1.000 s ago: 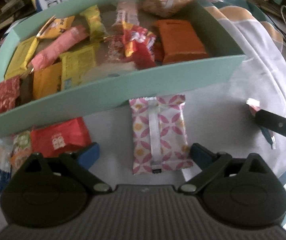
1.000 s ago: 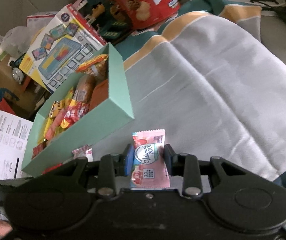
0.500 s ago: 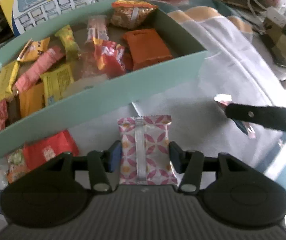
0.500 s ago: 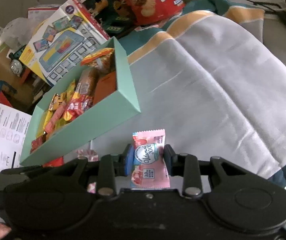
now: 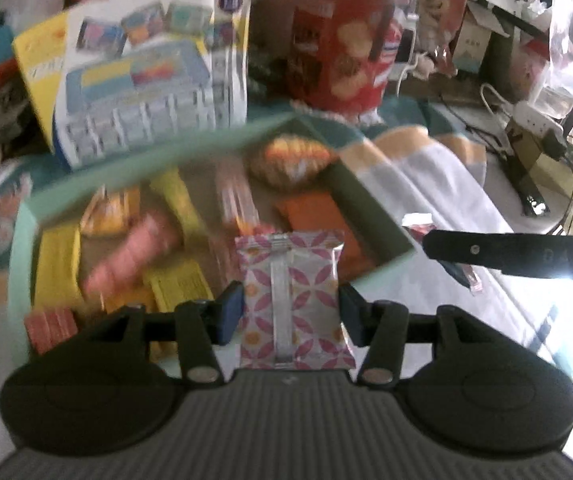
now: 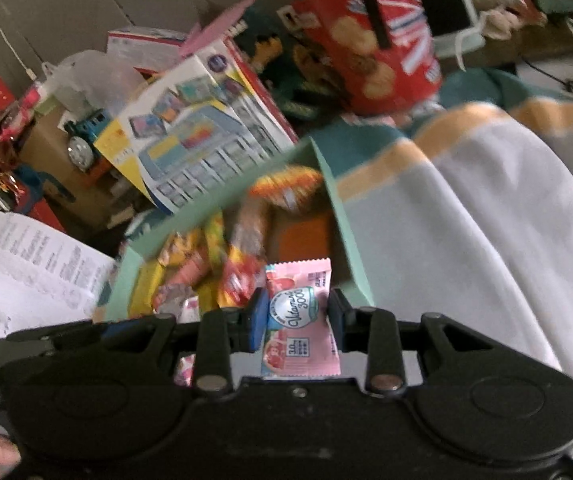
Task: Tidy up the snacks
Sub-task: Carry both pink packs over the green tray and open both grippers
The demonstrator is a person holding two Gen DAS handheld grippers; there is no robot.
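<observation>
My left gripper (image 5: 290, 314) is shut on a pink-and-white patterned packet (image 5: 292, 280) and holds it up over the near part of the mint-green snack box (image 5: 22, 232), which is full of several yellow, pink and orange snack packs. My right gripper (image 6: 296, 322) is shut on a pink vitamin candy packet (image 6: 300, 316) and holds it over the near right corner of the same box (image 6: 350, 248). The right gripper's black finger (image 5: 502, 254) shows at the right in the left wrist view, just past the box's right wall.
A grey, orange and teal striped cloth (image 6: 486, 208) covers the surface right of the box. Behind the box stand a toy carton (image 5: 150, 80) and a red biscuit box (image 6: 370, 40). A printed paper sheet (image 6: 34, 264) lies at the left. Clutter and cables fill the back.
Both grippers have risen and moved forward with their packets, from above the cloth in front of the box to over the box. The left gripper shut on the patterned packet a second ago.
</observation>
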